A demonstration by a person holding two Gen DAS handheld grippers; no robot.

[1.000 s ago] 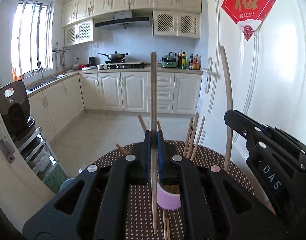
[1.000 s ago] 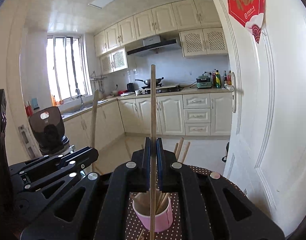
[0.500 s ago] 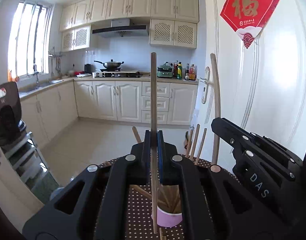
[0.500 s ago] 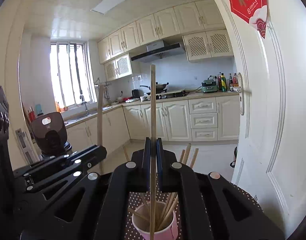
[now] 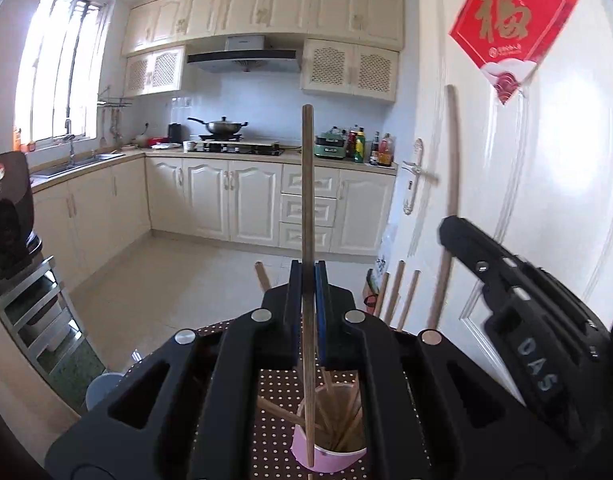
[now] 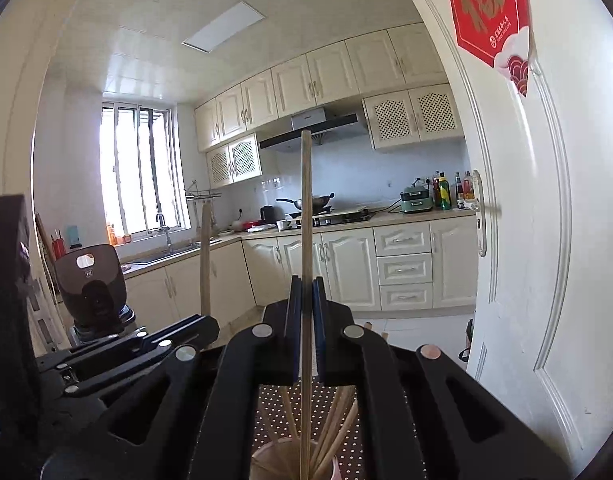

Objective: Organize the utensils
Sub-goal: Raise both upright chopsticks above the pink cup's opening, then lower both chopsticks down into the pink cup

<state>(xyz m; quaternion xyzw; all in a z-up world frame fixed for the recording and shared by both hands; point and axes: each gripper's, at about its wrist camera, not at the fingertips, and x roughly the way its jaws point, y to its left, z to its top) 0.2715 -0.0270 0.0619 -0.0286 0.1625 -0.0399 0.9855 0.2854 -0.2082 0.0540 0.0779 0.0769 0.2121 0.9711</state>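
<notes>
My left gripper (image 5: 307, 280) is shut on an upright wooden chopstick (image 5: 307, 200). Its lower end overlaps the near rim of a pink cup (image 5: 338, 458) holding several chopsticks; whether it is inside I cannot tell. My right gripper (image 6: 305, 286) is shut on a second upright chopstick (image 6: 305, 216), which runs down over the same pink cup (image 6: 266, 460). In the left wrist view the right gripper (image 5: 522, 320) stands close on the right with its chopstick (image 5: 450, 184). In the right wrist view the left gripper (image 6: 146, 350) is at the left with its chopstick (image 6: 205, 256).
The cup stands on a round table with a brown dotted cloth (image 5: 274, 396). A white door (image 5: 526, 184) rises just right of the table. A dark chair back (image 6: 92, 280) and a metal rack (image 5: 38, 320) stand to the left, with kitchen cabinets beyond.
Both grippers have shifted and dipped with their chopsticks. The pink cup has slid lower in both views and sits right under the jaws. Both grips are unchanged.
</notes>
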